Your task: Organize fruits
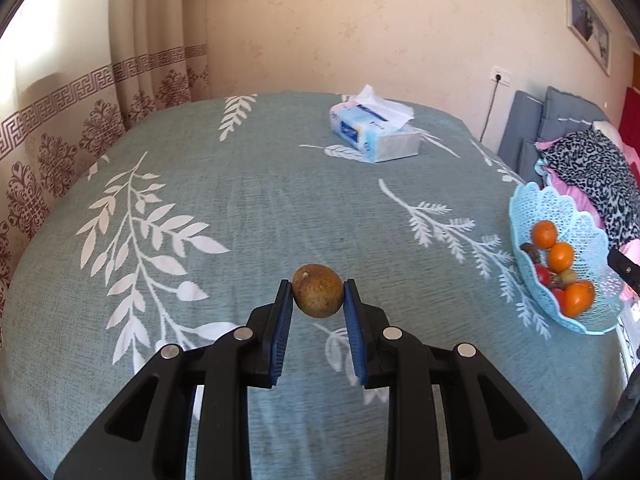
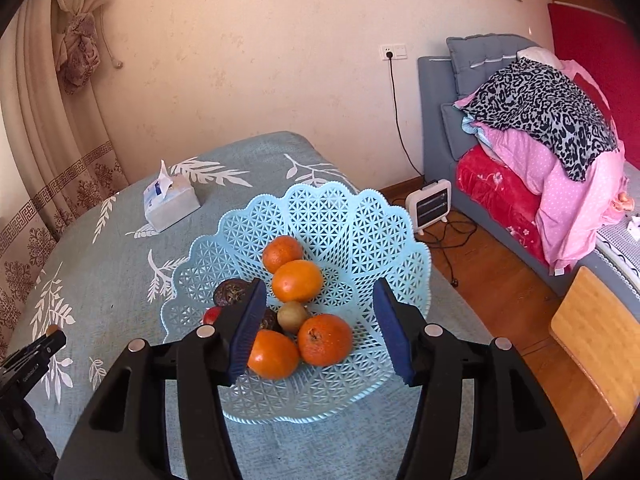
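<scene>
My left gripper (image 1: 317,295) is shut on a brown-green kiwi (image 1: 317,295), held above the teal leaf-print tablecloth (image 1: 248,208). The light-blue lattice fruit basket (image 1: 524,208) stands at the table's right edge in the left wrist view. In the right wrist view my right gripper (image 2: 318,292) hangs open over that basket (image 2: 360,224), nothing pressed between its blue pads (image 2: 248,320). Inside lie several oranges (image 2: 297,281), a small kiwi (image 2: 292,317), dark passion fruits (image 2: 229,293) and a red fruit (image 2: 211,315). The left gripper's tip (image 2: 48,342) shows at the far left there.
A tissue box (image 1: 374,132) stands at the table's far side. Beyond the table's right edge are a wooden floor, a small heater (image 2: 430,204), a grey sofa piled with blankets (image 2: 540,120) and a wooden chair (image 2: 596,340). Curtains (image 1: 60,128) hang on the left.
</scene>
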Available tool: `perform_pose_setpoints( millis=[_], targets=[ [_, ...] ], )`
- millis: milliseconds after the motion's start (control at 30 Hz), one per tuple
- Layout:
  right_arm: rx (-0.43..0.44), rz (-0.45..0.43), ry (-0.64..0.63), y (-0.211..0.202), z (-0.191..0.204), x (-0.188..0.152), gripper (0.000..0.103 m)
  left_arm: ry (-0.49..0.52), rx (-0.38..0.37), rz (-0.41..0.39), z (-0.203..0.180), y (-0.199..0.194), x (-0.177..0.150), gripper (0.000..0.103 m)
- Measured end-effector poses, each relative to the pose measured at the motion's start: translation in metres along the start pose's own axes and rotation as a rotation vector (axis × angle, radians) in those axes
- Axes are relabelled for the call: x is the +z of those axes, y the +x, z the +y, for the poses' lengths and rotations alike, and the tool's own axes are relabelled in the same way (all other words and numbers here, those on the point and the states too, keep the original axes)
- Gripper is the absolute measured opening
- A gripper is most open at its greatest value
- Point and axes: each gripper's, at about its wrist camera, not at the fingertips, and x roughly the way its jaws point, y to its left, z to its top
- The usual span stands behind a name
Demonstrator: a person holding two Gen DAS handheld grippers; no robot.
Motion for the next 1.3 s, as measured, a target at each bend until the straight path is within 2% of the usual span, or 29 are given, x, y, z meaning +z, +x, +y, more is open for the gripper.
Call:
perform_pose_setpoints(
  millis=[167,500,600,667,733,1033,1067,1167,1300],
  targets=[
    [0.019,-0.014,0.026,-0.009,-0.012,-0.007,0.059,0.073,-0.09,-0.023,-0.046,-0.006,0.015,0.026],
    [0.046,-0.016,0.087,-0.017,-0.036,-0.012,0.059,0.176,-0.262,0.043,-0.128,0.017,0.032,0.026],
    [0.054,-0.012,0.095,-0.018,-0.04,-0.015,0.059,0.19,-0.293,0.074,-0.147,0.029,0.035,0.026],
    [0.057,-0.004,0.101,-0.017,-0.042,-0.016,0.064,0.205,-0.299,0.097,-0.159,0.037,0.035,0.026],
    [0.061,0.002,0.107,-0.017,-0.044,-0.017,0.065,0.212,-0.321,0.114,-0.169,0.041,0.037,0.026],
    [0.068,0.014,0.113,-0.015,-0.045,-0.019,0.065,0.263,-0.379,0.121,-0.202,0.05,0.046,0.027],
    [0.069,0.015,0.111,-0.014,-0.044,-0.019,0.065,0.264,-0.383,0.122,-0.204,0.051,0.047,0.03],
    [0.068,0.017,0.105,-0.014,-0.042,-0.02,0.065,0.237,-0.405,0.125,-0.2,0.053,0.049,0.066],
    [0.056,0.012,0.088,-0.015,-0.038,-0.022,0.07,0.187,-0.395,0.132,-0.185,0.054,0.052,0.067]
  ],
)
